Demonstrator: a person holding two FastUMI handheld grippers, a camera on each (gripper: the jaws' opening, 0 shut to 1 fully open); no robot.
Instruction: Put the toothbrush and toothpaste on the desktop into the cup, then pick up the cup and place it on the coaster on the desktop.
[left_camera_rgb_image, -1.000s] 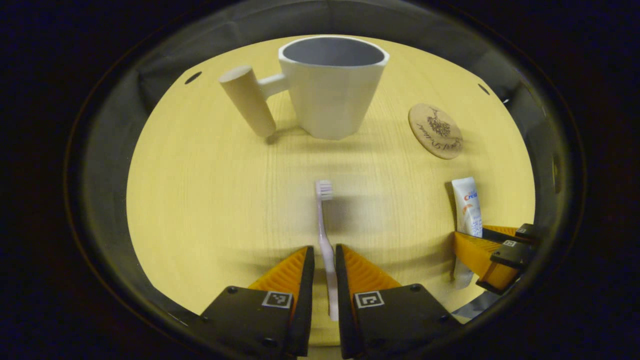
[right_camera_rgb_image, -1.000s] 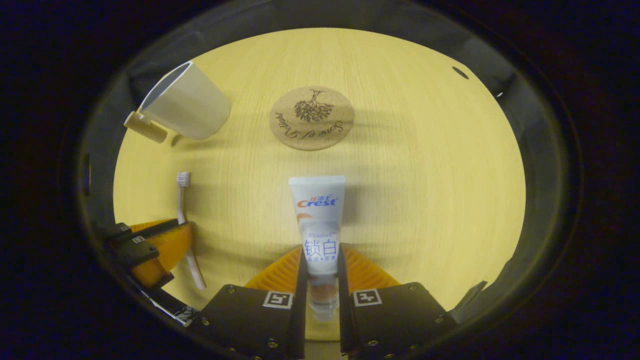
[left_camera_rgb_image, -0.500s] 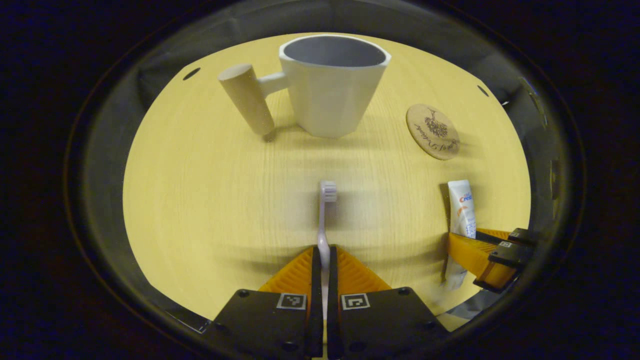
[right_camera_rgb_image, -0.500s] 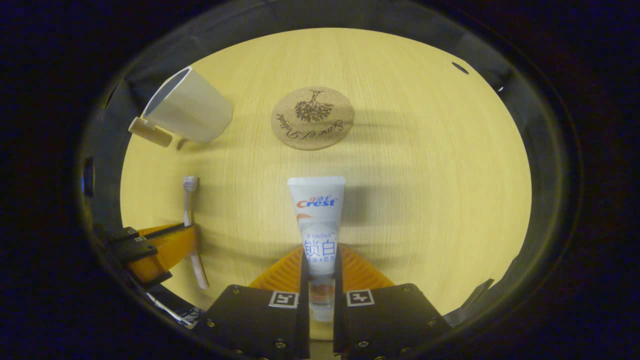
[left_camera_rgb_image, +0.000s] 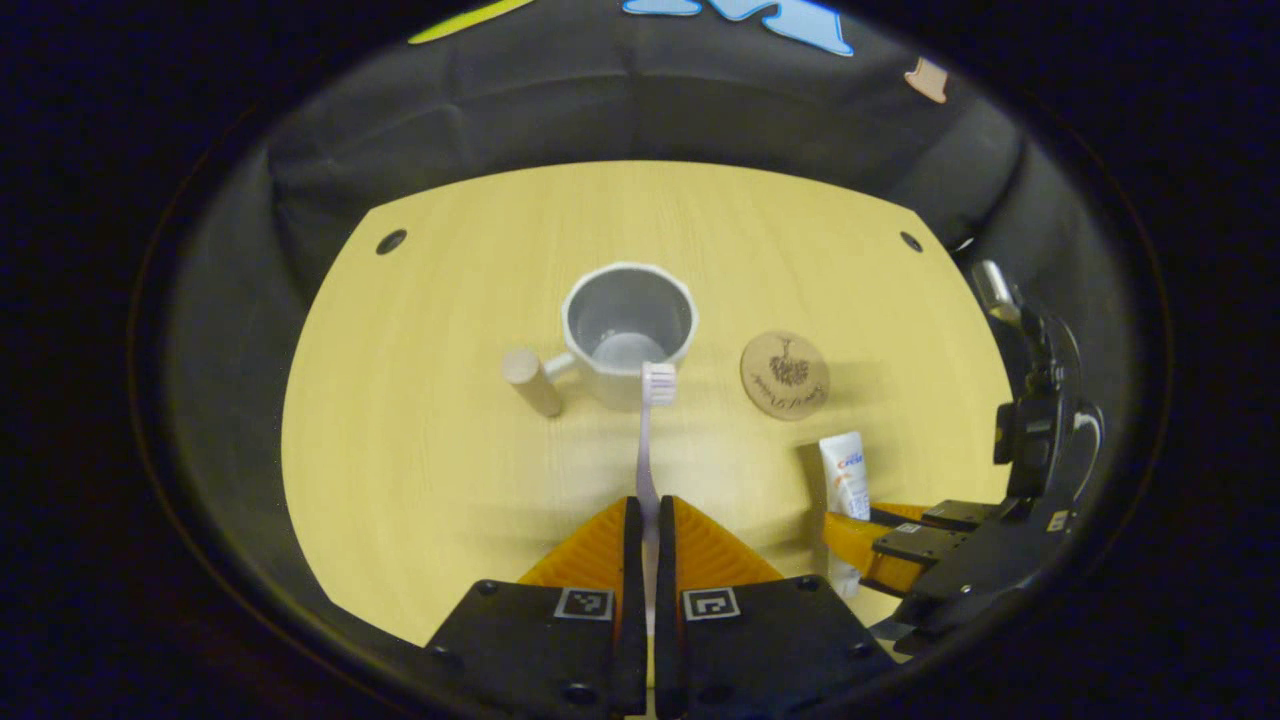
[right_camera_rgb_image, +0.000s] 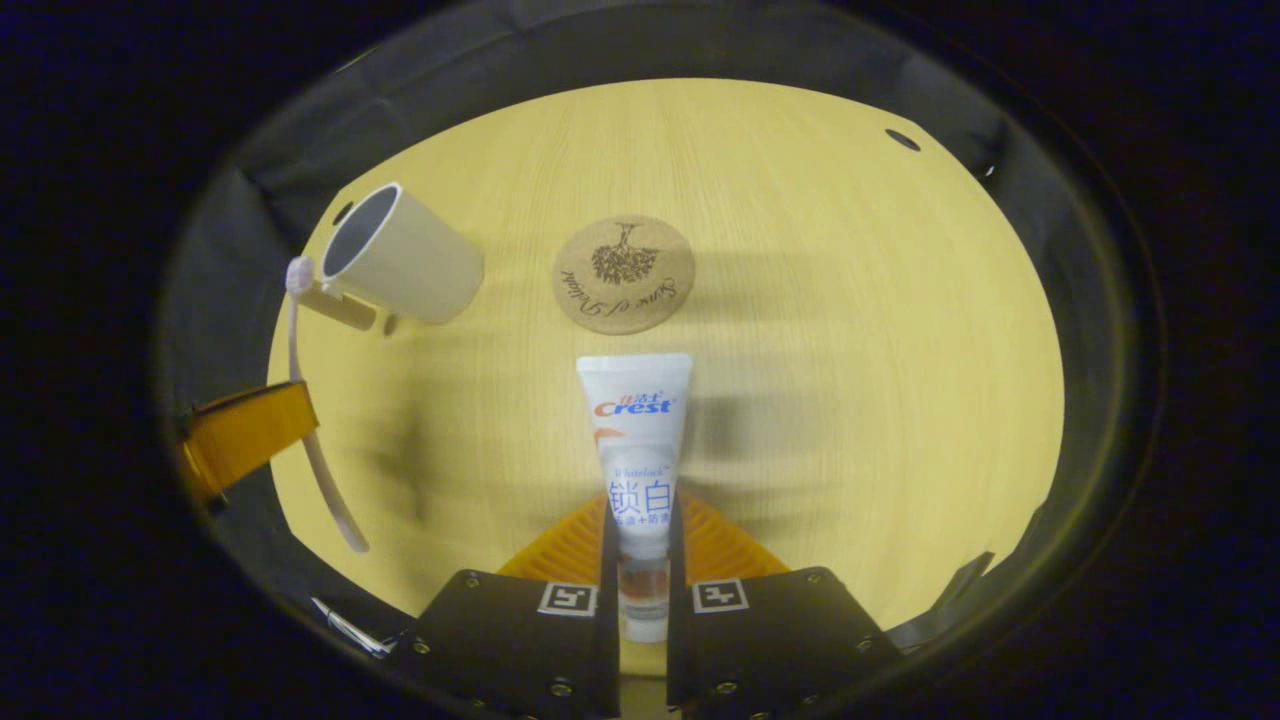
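so, left gripper view: left gripper (left_camera_rgb_image: 648, 520) clamped on the toothbrush (left_camera_rgb_image: 648, 440), head raised in front of the empty cup (left_camera_rgb_image: 628, 335); coaster (left_camera_rgb_image: 785, 375) bare beside it. nothing is in the cup yet.

right gripper view: right gripper (right_camera_rgb_image: 640, 545) pinching the toothpaste (right_camera_rgb_image: 636, 450) near its cap end, short of the coaster (right_camera_rgb_image: 624, 273). tube reads "crest"; the coaster's script is illegible.

place: recording booth | evidence: black cloth wall (left_camera_rgb_image: 620, 110) around a pale wooden desktop (left_camera_rgb_image: 420, 420)
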